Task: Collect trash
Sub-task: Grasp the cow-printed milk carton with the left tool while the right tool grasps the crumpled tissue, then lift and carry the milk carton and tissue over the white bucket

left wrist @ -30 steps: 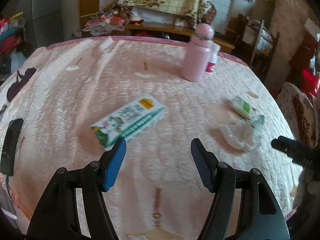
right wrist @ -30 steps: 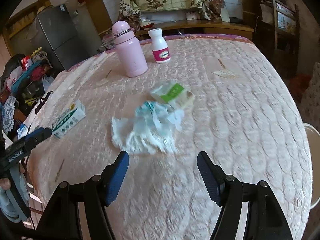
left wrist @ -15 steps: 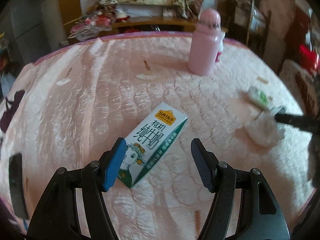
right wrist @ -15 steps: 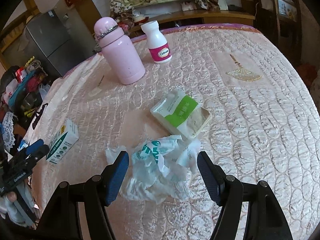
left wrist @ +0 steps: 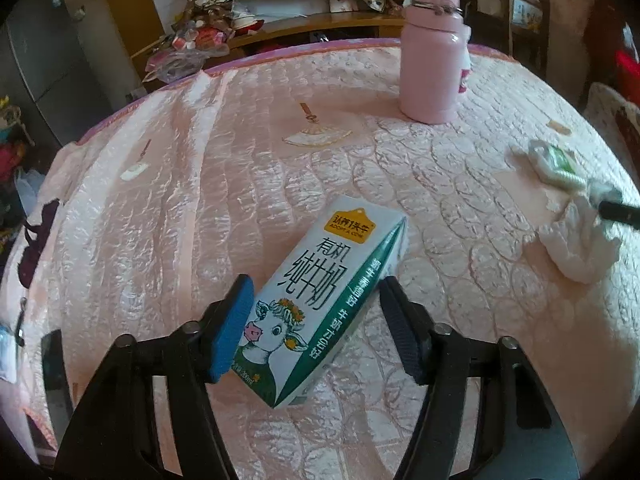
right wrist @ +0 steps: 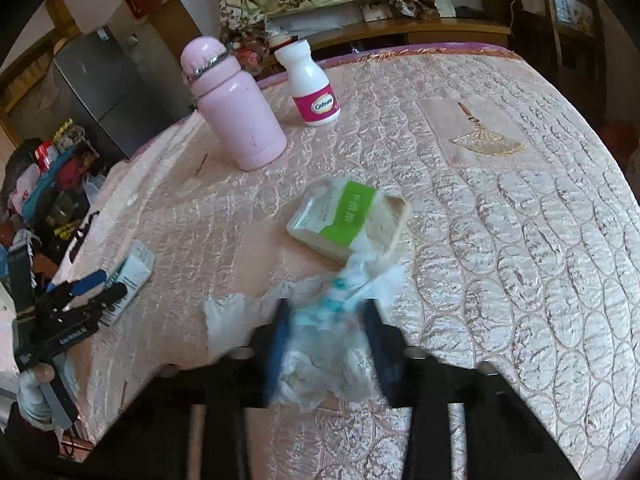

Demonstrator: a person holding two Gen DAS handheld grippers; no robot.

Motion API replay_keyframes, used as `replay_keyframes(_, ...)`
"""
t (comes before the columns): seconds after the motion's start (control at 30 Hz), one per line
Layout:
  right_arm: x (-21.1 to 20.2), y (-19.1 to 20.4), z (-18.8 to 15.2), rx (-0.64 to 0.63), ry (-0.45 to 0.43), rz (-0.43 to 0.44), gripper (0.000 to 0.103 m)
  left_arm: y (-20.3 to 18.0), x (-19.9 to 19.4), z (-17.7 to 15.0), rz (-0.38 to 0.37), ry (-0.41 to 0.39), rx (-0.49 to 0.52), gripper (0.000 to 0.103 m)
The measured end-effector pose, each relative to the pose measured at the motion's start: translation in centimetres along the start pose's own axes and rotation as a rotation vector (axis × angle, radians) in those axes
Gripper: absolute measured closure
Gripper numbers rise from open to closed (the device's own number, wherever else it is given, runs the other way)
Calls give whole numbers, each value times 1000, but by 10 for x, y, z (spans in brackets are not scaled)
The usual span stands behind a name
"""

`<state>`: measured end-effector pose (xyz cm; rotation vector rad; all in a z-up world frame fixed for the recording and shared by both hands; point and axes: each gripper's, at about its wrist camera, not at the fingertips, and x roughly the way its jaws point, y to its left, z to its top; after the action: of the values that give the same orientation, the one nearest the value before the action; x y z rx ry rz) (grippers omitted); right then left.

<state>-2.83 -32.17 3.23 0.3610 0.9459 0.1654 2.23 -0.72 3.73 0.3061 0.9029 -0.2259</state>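
Note:
A white and green milk carton [left wrist: 320,288] lies on the pink quilted table [left wrist: 200,200]. My left gripper [left wrist: 316,320] straddles its lower half. Its jaws are closing and both blue pads touch the carton's sides. The right wrist view shows that gripper [right wrist: 96,288] and the carton [right wrist: 132,272] at the table's left edge. A crumpled white and teal wrapper [right wrist: 328,360] fills the gap of my right gripper [right wrist: 328,344], whose jaws are blurred, closing and squeezing it. The wrapper [left wrist: 576,248] also shows at the right of the left wrist view.
A green and white tissue pack [right wrist: 348,216] lies just beyond the wrapper. A pink flask [right wrist: 236,120] and a white pill bottle [right wrist: 314,88] stand at the far side. A gloved hand [right wrist: 32,392] holds the left gripper. A dark phone [left wrist: 56,368] lies near the left edge.
Both grippers moved forward and down over their items. The left jaws narrowed onto the carton, which turned lengthwise between them. The right jaws narrowed onto the wrapper.

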Motion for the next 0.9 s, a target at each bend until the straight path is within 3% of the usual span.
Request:
replay_keyframes(0.03, -4, -1, -1, 4, -9, 5, 76, -2, -3, 0, 0, -4, 9, 61)
replay_keyframes(0.07, -11, -1, -2, 2, -25, 14, 77, -4, -8, 1, -4, -7, 13, 75)
replay_keyframes(0.1, -14, -1, -3, -4, -34, 15, 78, -6, -12, 2, -22, 2, 6, 98)
replay_keyframes(0.27, -47, 2, -11, -40, -77, 30, 79, -8, -20, 1, -29, 8, -12, 98)
replay_keyframes(0.33, -60, 1, -16, -52, -85, 32, 79, -3, -24, 1, -30, -23, -30, 96)
replay_keyframes(0.37, -64, 1, -19, -59, -88, 28, 79, 0, -25, 2, -46, -29, -34, 83)
replay_keyframes(0.4, -69, 0, -21, -66, -92, 24, 79, 3, -24, 3, -59, -26, -35, 53)
replay_keyframes(0.47, -76, -2, -26, -71, -96, 22, 79, 7, -23, 4, -64, -38, -29, 28)
replay_keyframes(0.6, -78, -7, -32, -57, -86, 26, 79, 12, -10, 5, -35, -22, 0, 28)
replay_keyframes(0.8, -72, -4, -38, -65, -60, 23, 79, 8, 25, 1, -61, 92, 17, 28)
replay_keyframes(0.83, -71, -3, -38, -69, -58, 22, 79, 7, 27, 0, -45, 99, 11, 29)
replay_keyframes(0.9, -71, -1, -39, -78, -57, 21, 79, 7, 21, -1, -34, 70, -31, 41)
